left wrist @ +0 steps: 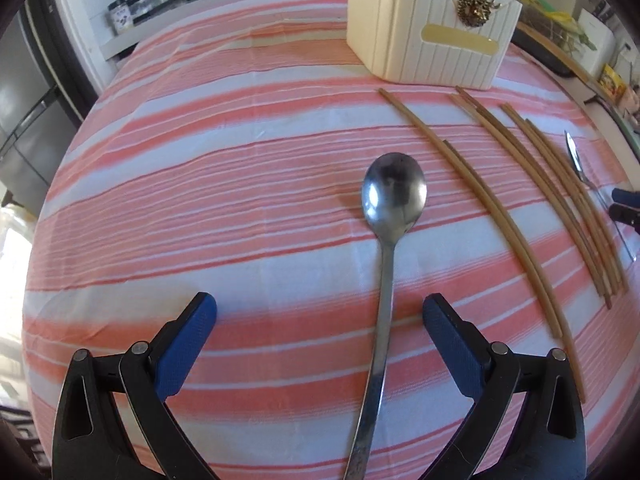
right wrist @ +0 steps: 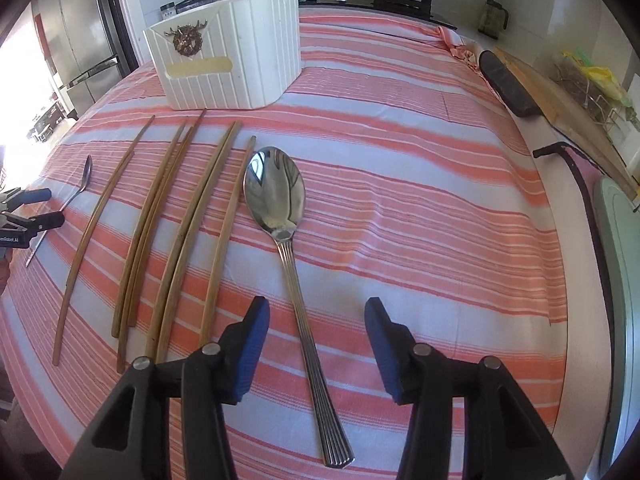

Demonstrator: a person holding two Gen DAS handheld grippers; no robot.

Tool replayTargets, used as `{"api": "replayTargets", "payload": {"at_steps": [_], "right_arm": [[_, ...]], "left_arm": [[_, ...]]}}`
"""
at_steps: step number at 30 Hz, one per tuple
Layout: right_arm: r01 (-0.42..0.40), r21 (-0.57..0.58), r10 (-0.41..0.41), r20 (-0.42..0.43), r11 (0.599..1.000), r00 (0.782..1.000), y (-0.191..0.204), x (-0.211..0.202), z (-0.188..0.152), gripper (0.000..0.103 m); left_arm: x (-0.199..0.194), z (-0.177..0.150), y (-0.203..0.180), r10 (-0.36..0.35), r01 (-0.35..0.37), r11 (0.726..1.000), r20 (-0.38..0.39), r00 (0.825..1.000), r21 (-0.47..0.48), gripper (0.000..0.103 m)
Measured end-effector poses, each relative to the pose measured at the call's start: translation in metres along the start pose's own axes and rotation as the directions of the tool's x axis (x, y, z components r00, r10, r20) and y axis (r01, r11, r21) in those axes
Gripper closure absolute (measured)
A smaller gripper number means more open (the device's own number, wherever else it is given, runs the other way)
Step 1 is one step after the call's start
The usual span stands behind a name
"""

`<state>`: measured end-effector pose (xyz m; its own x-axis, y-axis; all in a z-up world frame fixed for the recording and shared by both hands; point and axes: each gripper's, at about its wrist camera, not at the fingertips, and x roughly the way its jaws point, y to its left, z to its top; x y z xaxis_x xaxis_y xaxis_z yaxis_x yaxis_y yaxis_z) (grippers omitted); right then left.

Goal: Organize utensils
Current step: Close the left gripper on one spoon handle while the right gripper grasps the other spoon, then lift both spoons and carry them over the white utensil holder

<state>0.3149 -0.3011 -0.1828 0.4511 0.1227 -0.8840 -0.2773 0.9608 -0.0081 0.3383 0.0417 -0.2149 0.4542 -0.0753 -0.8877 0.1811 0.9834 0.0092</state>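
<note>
On the pink-striped tablecloth (left wrist: 200, 184), a plain steel spoon (left wrist: 394, 192) lies bowl up with its handle running back between the spread, empty pads of the left gripper (left wrist: 320, 312), nearer the right pad. The right gripper (right wrist: 316, 312) also stands spread (nothing pinched) over a ribbed-handled spoon (right wrist: 276, 192). Bamboo chopsticks (right wrist: 176, 220) lie between both spoons, below the white holder (right wrist: 240, 64).

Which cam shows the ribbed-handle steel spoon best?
Right wrist. The shiny steel spoon with the ribbed handle lies whole on the striped cloth, bowl to handle end, between the open right gripper. Left wrist catches only a thin sliver of it at the right edge.
</note>
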Motion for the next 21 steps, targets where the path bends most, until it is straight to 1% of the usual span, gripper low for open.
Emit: {"api": "replayTargets", "payload": {"at_steps": [3,8,10,11,12,13,14,15,16,19,21], "right_arm": [[-0.022,-0.034,0.022,0.004,0.999,1.0,0.008,0.007,0.01,0.053],[-0.017,-0.089,0.017,0.005,0.996,1.0,0.024,0.028,0.032,0.053],[-0.024,-0.096,0.027,0.027,0.995,0.999,0.026,0.035,0.043,0.053],[-0.025,-0.096,0.029,0.034,0.995,0.999,0.026,0.039,0.048,0.052],[-0.029,-0.1,0.033,0.038,0.995,0.999,0.027,0.042,0.053,0.052],[-0.038,-0.104,0.043,0.04,0.994,0.998,0.027,0.045,0.057,0.053],[-0.049,-0.102,0.054,0.041,0.994,0.998,0.026,0.046,0.06,0.061],[-0.057,-0.097,0.061,0.041,0.994,0.997,0.026,0.047,0.062,0.061],[-0.058,-0.091,0.062,0.036,0.994,0.997,0.026,0.047,0.063,0.061],[-0.057,-0.08,0.062,0.055,0.995,0.997,0.026,0.039,0.06,0.061],[-0.069,-0.058,0.074,0.098,0.996,0.992,0.023,0.024,0.057,0.061]], "left_arm": [[0.006,0.011,-0.007,-0.015,0.015,1.0,0.004,1.0,0.025,0.0],[0.011,0.024,-0.017,-0.023,0.022,0.998,0.013,1.0,0.05,0.001],[0.011,0.026,-0.021,-0.052,0.051,0.997,0.016,0.999,0.064,0.012],[0.01,0.027,-0.023,-0.056,0.054,0.996,0.018,0.998,0.071,0.016],[0.008,0.028,-0.026,-0.065,0.063,0.995,0.022,0.998,0.083,0.024],[0.006,0.028,-0.029,-0.073,0.07,0.993,0.03,0.997,0.095,0.036],[0.004,0.027,-0.031,-0.078,0.073,0.992,0.04,0.996,0.106,0.043],[0.002,0.027,-0.032,-0.083,0.077,0.991,0.05,0.995,0.113,0.062],[0.001,0.027,-0.033,-0.087,0.081,0.99,0.055,0.995,0.114,0.067],[-0.004,0.026,-0.025,-0.106,0.101,0.992,0.061,0.993,0.08,0.067],[-0.013,0.026,-0.019,-0.11,0.104,0.993,0.09,0.99,0.06,0.067]]}}
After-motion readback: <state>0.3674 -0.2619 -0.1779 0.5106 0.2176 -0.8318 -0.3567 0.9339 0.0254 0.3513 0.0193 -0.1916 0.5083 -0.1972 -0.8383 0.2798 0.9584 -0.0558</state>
